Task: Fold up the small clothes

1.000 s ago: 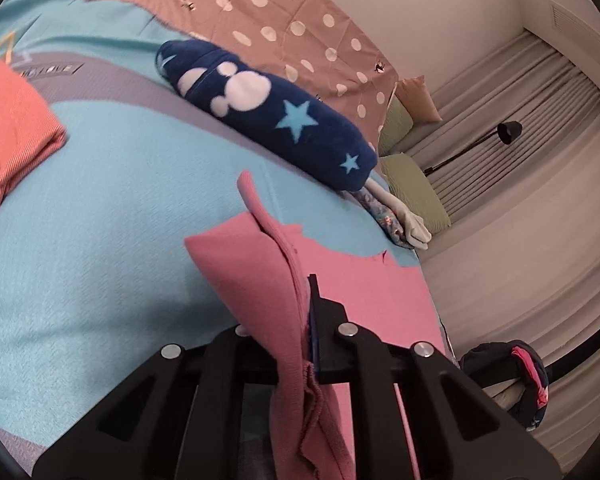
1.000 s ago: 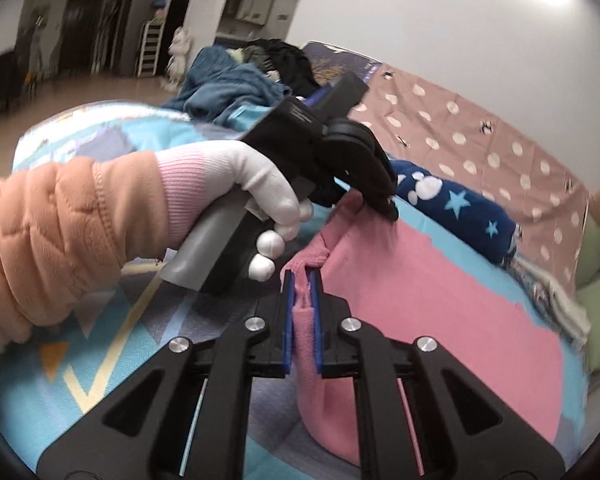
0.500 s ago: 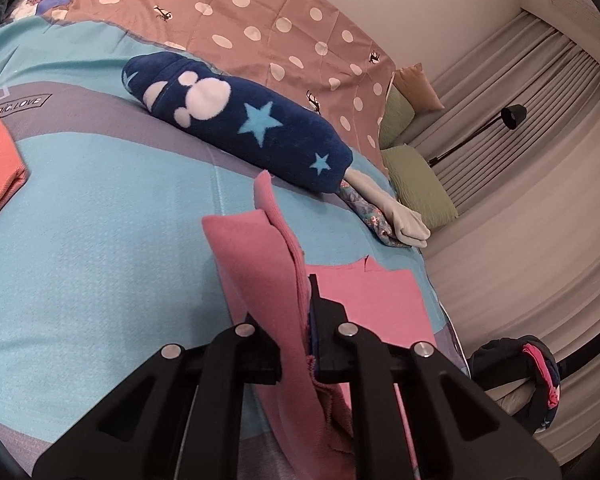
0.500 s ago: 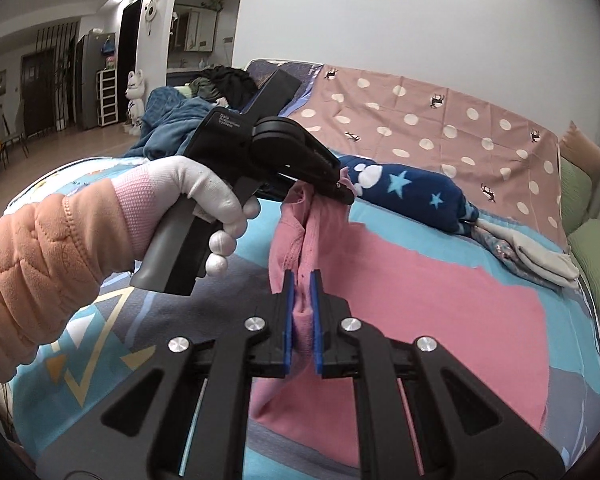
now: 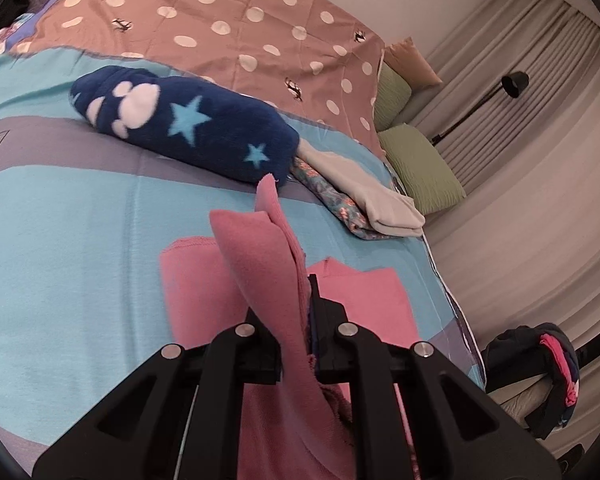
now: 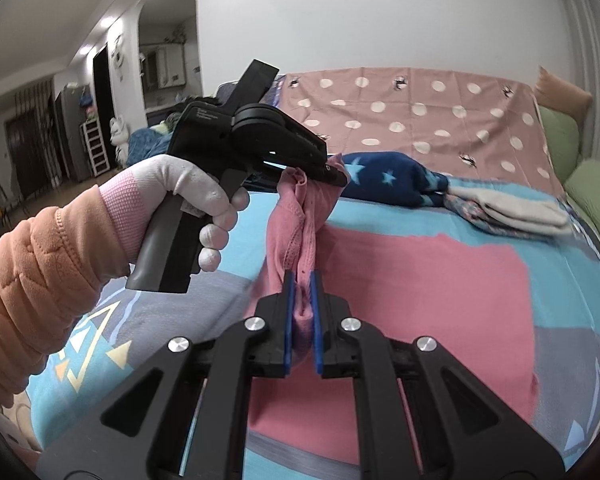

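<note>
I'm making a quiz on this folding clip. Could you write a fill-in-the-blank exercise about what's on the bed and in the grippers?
1. Both grippers are shut on the ____ garment.
2. The navy fleece bundle is patterned with light blue ____.
3. The left gripper is held by a hand wearing a ____ glove.
4. The brown sheet carries white ____.

Missing words: pink; stars; white; dots

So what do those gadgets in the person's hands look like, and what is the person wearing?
Each gripper is black plastic with silver screws; the right gripper has blue pads. The left gripper has a grey pistol handle and small white lettering on its body. The left hand wears a white knit glove with a pink cuff, under a quilted peach sleeve.
</note>
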